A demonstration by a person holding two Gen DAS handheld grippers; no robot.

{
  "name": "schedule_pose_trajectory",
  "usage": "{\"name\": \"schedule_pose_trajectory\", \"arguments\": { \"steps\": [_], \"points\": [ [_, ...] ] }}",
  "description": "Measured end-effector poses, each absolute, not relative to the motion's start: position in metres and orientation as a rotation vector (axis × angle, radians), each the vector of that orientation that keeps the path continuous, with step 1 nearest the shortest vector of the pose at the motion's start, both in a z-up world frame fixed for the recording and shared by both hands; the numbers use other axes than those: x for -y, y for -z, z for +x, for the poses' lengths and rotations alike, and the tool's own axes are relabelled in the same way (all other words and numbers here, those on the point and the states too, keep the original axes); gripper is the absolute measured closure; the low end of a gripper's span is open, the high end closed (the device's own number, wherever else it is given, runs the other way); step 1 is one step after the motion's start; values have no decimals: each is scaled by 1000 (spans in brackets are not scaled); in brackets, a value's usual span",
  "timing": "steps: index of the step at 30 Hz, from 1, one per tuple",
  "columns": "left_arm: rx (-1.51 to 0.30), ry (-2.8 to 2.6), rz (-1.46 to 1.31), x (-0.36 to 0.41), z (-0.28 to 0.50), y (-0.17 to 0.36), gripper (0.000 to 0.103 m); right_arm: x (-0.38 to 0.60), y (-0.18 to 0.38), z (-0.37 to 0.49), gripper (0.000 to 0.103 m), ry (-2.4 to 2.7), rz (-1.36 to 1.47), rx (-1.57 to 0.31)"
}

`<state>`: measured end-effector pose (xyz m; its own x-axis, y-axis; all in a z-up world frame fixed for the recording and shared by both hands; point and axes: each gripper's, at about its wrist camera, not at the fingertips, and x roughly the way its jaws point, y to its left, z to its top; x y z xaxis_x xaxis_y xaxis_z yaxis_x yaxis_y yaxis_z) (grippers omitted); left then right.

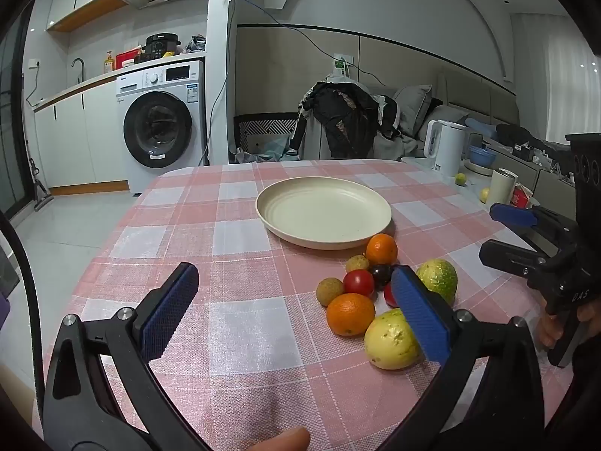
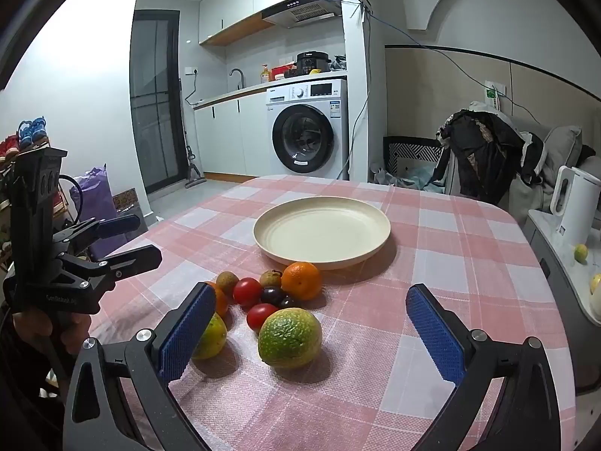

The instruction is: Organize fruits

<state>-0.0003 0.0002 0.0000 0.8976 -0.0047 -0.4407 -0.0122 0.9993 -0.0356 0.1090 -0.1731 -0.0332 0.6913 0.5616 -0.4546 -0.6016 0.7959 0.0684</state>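
Both our left gripper (image 1: 296,312) and right gripper (image 2: 311,334) hovered spread wide, gripping nothing, above fruit beside the bare plate (image 2: 322,233).

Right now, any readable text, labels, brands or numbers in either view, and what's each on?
"DAS": black body of the right gripper.
"GenRobot.AI", faint, a likely reading: black body of the left gripper.
White front-loading washing machine: badge, panel and stickers too small to read.
Black pressure cooker on the counter: brand too small.
Brown cardboard box on the floor: print blurred.
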Motion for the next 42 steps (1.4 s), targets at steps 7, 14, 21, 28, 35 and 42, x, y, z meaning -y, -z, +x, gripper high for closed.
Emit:
{"name": "schedule_pose_trajectory", "arguments": {
  "steps": [7, 14, 21, 28, 35, 42],
  "points": [
    [-458, -4, -37, 0, 0, 0, 1, 174, 33, 107, 0, -654, -86, -466],
    [-463, 1, -44, -2, 0, 2, 1, 174, 33, 106, 0, -652, -88, -463],
    [-463, 0, -41, 1, 1, 1, 1, 173, 33, 106, 0, -651, -88, -463],
    [-460, 1, -35, 0, 0, 0, 1, 173, 33, 106, 0, -652, -89, -460],
    [-460, 0, -34, 0, 0, 0, 1, 173, 33, 106, 0, -652, -90, -459],
    [-460, 0, -31, 1, 0, 0, 1, 172, 33, 106, 0, -652, -90, -459]
  ]
}}
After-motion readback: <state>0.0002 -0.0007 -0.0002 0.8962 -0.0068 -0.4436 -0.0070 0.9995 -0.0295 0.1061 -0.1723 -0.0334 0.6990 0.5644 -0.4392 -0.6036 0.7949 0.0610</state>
